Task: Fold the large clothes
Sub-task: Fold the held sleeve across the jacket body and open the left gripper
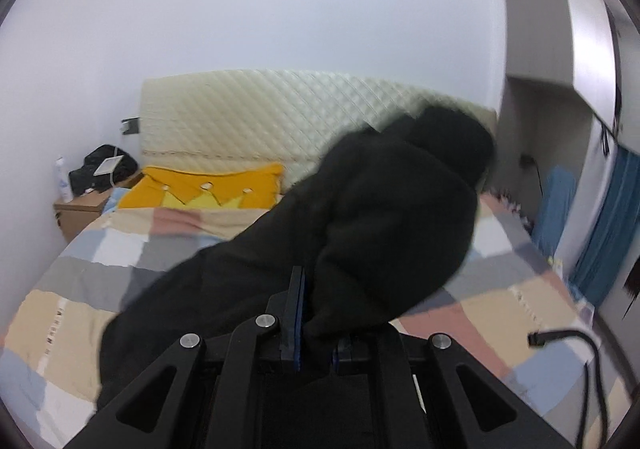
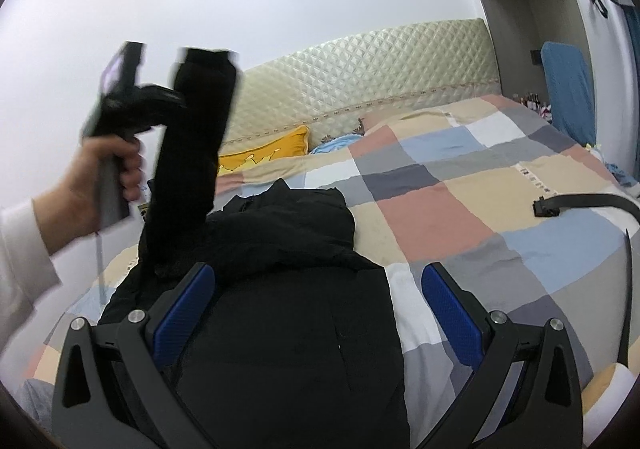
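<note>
A large black padded jacket (image 2: 288, 313) lies on the bed's patchwork quilt (image 2: 460, 185). My left gripper (image 1: 310, 323) is shut on the jacket's sleeve (image 1: 360, 217) and holds it lifted in the air. In the right wrist view the left gripper (image 2: 172, 89) is up at the left, with the sleeve (image 2: 188, 169) hanging straight down from it to the jacket. My right gripper (image 2: 320, 307) is open and empty, low over the jacket's body, one blue pad (image 2: 184, 309) over its left part and the other over the quilt beside it.
A yellow crown pillow (image 1: 204, 189) lies at the quilted cream headboard (image 1: 280, 117). A wooden nightstand (image 1: 76, 213) with a black bag stands at the left. A black cable (image 2: 580, 203) lies on the quilt at the right. A grey wardrobe (image 2: 532, 29) and blue cloth stand at the right.
</note>
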Demonstrator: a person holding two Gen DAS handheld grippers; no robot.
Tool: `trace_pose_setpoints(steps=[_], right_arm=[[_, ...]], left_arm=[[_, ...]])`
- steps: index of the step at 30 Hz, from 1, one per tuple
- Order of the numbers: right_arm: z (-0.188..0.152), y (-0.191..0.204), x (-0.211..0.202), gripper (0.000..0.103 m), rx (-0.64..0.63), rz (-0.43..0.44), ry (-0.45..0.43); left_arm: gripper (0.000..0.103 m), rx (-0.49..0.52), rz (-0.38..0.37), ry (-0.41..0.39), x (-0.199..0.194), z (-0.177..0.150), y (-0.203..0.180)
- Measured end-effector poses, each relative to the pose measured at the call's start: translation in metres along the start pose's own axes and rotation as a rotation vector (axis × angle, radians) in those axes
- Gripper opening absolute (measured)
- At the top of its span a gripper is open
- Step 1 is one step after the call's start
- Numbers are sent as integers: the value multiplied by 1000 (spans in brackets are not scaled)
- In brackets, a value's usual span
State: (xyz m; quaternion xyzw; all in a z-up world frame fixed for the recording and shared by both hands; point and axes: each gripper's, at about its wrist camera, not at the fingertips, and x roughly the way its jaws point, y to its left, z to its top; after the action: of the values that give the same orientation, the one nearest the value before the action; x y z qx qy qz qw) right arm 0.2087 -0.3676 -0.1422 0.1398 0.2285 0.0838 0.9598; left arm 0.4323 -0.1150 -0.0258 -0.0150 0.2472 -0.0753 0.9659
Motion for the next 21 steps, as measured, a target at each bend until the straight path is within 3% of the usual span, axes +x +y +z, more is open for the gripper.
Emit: trace_pose_setpoints(steps=[6, 11, 14, 17, 21], right_arm=[[-3, 9, 5, 103, -72, -101, -13], [-5, -4, 16, 103, -33, -110, 11], [-4, -17, 22, 103, 30, -91, 27], [-5, -24, 31, 103, 67, -71, 40], [-5, -25, 39, 103, 62, -69, 48]], left_arm=[[9, 101, 1, 65, 52, -60, -60], [9, 221, 18, 161, 120, -120, -87], [11, 291, 10, 264, 155, -154, -96], [18, 411, 46, 333, 178, -181, -105], [44, 426, 27, 340, 179, -188, -114]])
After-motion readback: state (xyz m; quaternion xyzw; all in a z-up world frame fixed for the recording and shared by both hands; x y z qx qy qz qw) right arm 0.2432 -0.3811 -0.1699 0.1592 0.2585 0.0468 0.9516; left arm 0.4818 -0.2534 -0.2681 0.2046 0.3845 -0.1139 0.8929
